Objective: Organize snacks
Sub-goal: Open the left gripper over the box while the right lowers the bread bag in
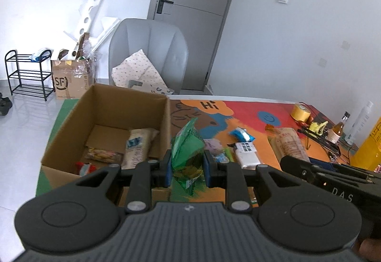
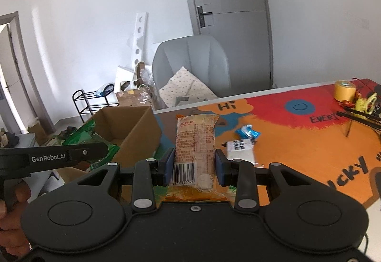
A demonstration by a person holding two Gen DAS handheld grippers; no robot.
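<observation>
Two snack packets are held at this moment, one in each gripper, both lifted off the bench [image 2: 297, 147]. The left gripper [image 1: 187, 168] has its jaws clamped across the lower half of a green packet [image 1: 188, 150], which stands upright just right of the cardboard box [image 1: 104, 105]. The right gripper [image 2: 194, 166] has its jaws clamped on the near end of a long orange packet [image 2: 196, 140], close to the barcode, with the rest projecting forward over the bench.

Handling, judged from appearance: both packets look light, thin-walled and crinkly. The green packet's film dents where the pads press, so its contents are probably brittle; grip force should stay low. The long orange packet keeps its shape when held by one end, so it appears fairly stiff, yet glossy film may slip. A hold nearer its middle would reduce swing.

Several snacks already lie inside the box. A white packet [image 2: 239, 150] and a blue wrapper [image 2: 247, 133] remain on the bench. These are flat and are best taken across the short side.
</observation>
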